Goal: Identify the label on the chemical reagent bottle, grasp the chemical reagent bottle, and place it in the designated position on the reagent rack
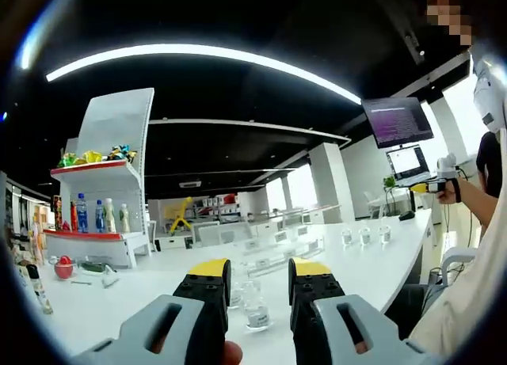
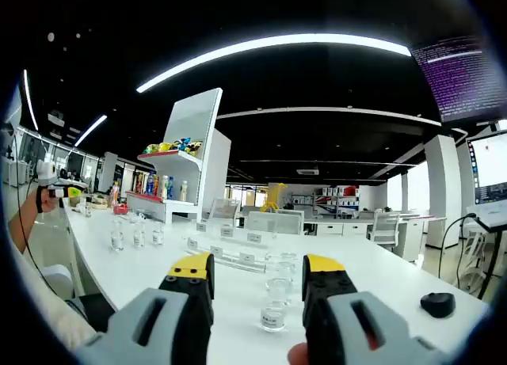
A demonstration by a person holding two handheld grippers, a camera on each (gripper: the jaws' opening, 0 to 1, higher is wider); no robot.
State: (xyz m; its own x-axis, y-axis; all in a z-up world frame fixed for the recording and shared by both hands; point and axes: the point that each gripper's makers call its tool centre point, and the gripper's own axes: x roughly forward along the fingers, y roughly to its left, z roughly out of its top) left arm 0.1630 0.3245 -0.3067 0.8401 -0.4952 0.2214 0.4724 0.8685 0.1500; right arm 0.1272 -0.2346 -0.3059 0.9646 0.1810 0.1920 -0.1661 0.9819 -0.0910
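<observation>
In the left gripper view my left gripper (image 1: 260, 271) is open above the white table (image 1: 158, 290), and a few small clear reagent bottles (image 1: 255, 308) stand on the table just beyond its yellow-tipped jaws. Behind them lies the clear reagent rack (image 1: 273, 250) with white label tags. Three more clear bottles (image 1: 364, 236) stand in a row to the right. In the right gripper view my right gripper (image 2: 259, 268) is open too, facing the same cluster of bottles (image 2: 274, 311) and the rack (image 2: 230, 250) from the other side. The row of three bottles (image 2: 139, 237) stands at the left.
A white display shelf (image 1: 103, 183) with coloured drink bottles stands at the table's far left end. A monitor (image 1: 396, 121) and a laptop (image 1: 409, 163) sit at the right, near the person's hand holding the right gripper (image 1: 438, 184). A black mouse (image 2: 437, 303) lies on the table.
</observation>
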